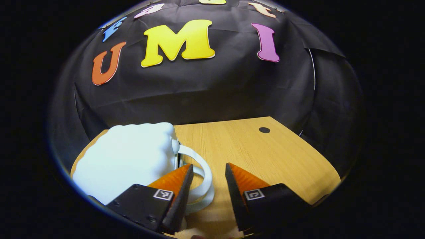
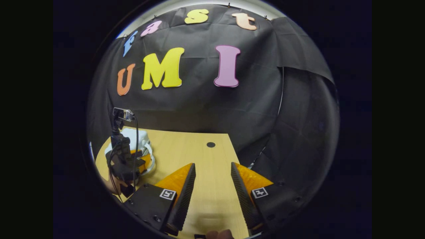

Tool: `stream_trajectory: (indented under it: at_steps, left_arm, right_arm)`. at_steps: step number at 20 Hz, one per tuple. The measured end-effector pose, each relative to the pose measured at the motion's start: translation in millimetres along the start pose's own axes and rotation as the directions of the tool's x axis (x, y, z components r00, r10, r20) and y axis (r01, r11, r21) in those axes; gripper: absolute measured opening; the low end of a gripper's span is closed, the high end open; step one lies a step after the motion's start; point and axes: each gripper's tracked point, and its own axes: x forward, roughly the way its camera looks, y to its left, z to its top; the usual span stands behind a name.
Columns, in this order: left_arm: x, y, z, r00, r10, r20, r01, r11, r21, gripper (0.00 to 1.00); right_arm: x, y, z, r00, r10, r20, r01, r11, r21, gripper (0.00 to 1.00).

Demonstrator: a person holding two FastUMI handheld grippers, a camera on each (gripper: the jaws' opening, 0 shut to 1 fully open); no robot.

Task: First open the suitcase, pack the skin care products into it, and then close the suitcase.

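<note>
While the left gripper hovers with its jaws apart and holding nothing, a white suitcase with a looped white handle lies just ahead near the wooden tabletop's left edge. Well apart, the right gripper is also open and empty over bare wood, with the left gripper visible beside the suitcase.

Recording booth: black cloth wall behind a bare wooden table; camera rig present.
</note>
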Motion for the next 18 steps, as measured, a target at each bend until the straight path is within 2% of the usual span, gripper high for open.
stream_trajectory:
  at_steps: [1, 2, 4, 6, 9, 13, 18]
  left_arm:
    - [-9, 1, 11, 1.000, 0.001, 0.016, -0.001, 1.000, -0.009, 0.79]
    - [-22, 6, 24, 0.999, 0.012, 0.039, -0.011, 1.000, -0.018, 0.78]
    - [-47, 21, 59, 0.993, 0.045, 0.105, -0.042, 0.999, -0.030, 0.91]
    - [-73, 38, 91, 0.981, 0.089, 0.171, -0.080, 0.995, -0.056, 0.95]
    - [-106, 61, 131, 0.964, 0.135, 0.229, -0.113, 0.988, -0.107, 0.96]
    - [-136, 90, 160, 0.942, 0.198, 0.272, -0.167, 0.977, -0.134, 0.96]
    - [-152, 91, 166, 0.932, 0.192, 0.307, -0.157, 0.978, -0.134, 0.96]
  right_arm:
    - [2, 5, 6, 1.000, 0.009, 0.014, -0.009, 1.000, -0.001, 0.65]
    - [4, 10, 14, 0.999, 0.019, 0.034, -0.019, 1.000, -0.002, 0.65]
    - [7, 22, 37, 0.995, 0.042, 0.092, -0.041, 0.999, -0.005, 0.65]
    - [8, 38, 59, 0.986, 0.067, 0.153, -0.066, 0.998, -0.011, 0.65]
    - [3, 66, 92, 0.960, 0.122, 0.252, -0.117, 0.993, -0.034, 0.68]
    - [-1, 90, 116, 0.935, 0.136, 0.327, -0.133, 0.991, -0.031, 0.71]
    - [-12, 107, 122, 0.925, 0.134, 0.356, -0.136, 0.991, -0.020, 0.74]
